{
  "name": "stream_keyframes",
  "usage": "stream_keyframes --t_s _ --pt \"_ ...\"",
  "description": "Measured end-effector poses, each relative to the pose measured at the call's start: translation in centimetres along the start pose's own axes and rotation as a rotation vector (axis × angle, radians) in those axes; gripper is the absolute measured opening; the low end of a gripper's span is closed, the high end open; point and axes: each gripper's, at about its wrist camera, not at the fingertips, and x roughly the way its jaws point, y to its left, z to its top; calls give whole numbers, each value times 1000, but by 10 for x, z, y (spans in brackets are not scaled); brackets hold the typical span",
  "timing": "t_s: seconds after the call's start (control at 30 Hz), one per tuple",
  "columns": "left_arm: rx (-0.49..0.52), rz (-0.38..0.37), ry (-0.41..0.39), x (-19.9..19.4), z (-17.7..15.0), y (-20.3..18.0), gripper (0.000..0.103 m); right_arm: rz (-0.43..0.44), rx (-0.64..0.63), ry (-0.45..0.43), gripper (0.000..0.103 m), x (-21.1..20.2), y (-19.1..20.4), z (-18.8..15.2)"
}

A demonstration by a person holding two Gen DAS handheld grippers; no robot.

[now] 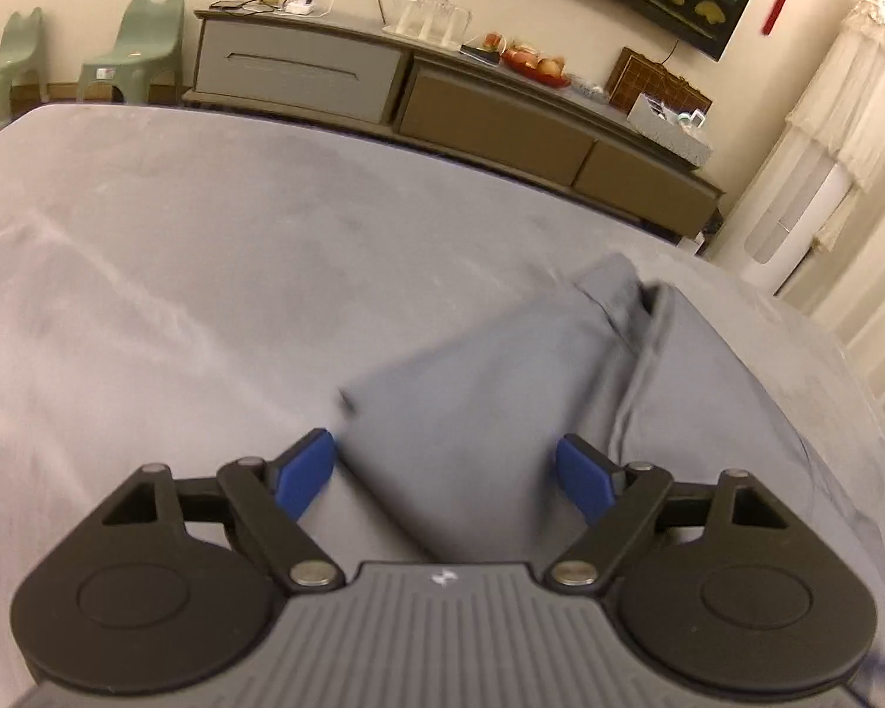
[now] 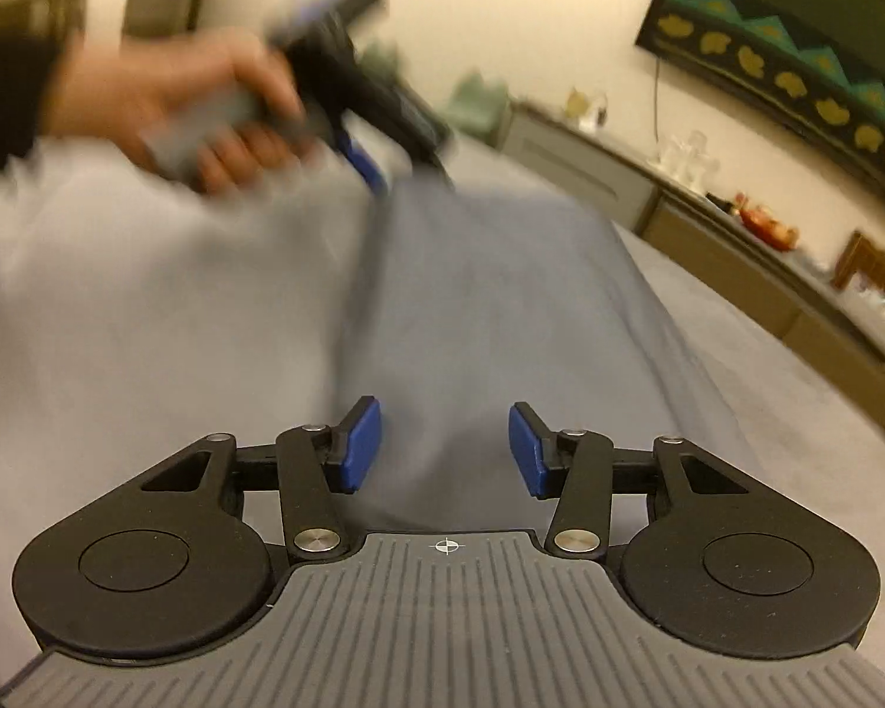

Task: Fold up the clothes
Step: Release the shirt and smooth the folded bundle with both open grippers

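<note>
A grey garment point(image 1: 489, 389) lies in soft folds on a grey bed cover point(image 1: 177, 236). My left gripper point(image 1: 442, 472) hovers low over its near end. The blue pads point(image 1: 304, 472) stand wide apart and the cloth runs under the gap without being pinched. In the right wrist view the same garment point(image 2: 489, 271) stretches away from my right gripper point(image 2: 444, 448), which is open with cloth below its gap and nothing pressed. At the garment's far end a person's hand point(image 2: 194, 112) holds the blurred left gripper point(image 2: 401, 171).
A long low cabinet point(image 1: 489, 118) with glasses, fruit and boxes runs along the far wall beyond the bed's edge. Two green chairs point(image 1: 141, 41) stand at the back left. A white standing unit point(image 1: 826, 147) with a lace cover is at the right. Bare bed cover point(image 2: 767, 413) lies right of the garment.
</note>
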Motion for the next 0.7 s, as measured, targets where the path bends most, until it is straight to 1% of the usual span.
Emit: stream_keyframes --t_s 0.03,0.07,0.13,0.17,0.2,0.23,0.27,0.33,0.37,0.4,0.43,0.5,0.53,0.57,0.6,0.63,0.67,0.7 --pt "-6 8 15 -5 -7 -7 83 -26 62 34 50 -4 -25 -9" --pt "2 1 35 -13 -15 -14 83 -78 149 81 50 -11 -54 -19" --pt "15 -39 55 -33 -29 -25 81 -202 300 162 51 -19 -105 -38" --pt "22 -59 65 -43 -36 -31 80 -264 373 201 49 -23 -129 -48" --pt "29 -77 67 -53 -42 -37 80 -320 437 201 47 -33 -145 -55" --pt "36 -88 34 -62 -45 -41 80 -346 499 169 47 -46 -155 -59" --pt "43 -99 1 -71 -47 -45 80 -315 563 115 47 -57 -159 -59" --pt "70 -124 -60 -88 -53 -56 82 -211 649 39 48 -63 -153 -54" --pt "136 -146 -75 -90 -56 -71 83 -157 675 31 47 -60 -145 -53" --pt "200 -169 -86 -90 -60 -86 83 -104 696 31 47 -54 -135 -52" --pt "255 -187 -81 -86 -65 -96 84 -50 716 31 47 -49 -126 -52" --pt "355 -162 -51 -67 -78 -110 84 -4 679 71 47 -34 -100 -53" --pt "363 -128 -21 -54 -82 -107 85 -15 646 104 47 -29 -87 -53" --pt "363 -102 5 -42 -86 -103 89 -49 598 113 47 -26 -75 -56" --pt "326 -113 12 -37 -87 -93 93 -99 557 123 49 -26 -70 -57" --pt "285 -126 16 -35 -86 -85 95 -151 518 135 59 -27 -66 -58" --pt "271 -129 19 -36 -84 -83 95 -187 510 132 63 -30 -66 -58" --pt "257 -131 23 -38 -82 -81 95 -218 511 125 62 -34 -68 -59"
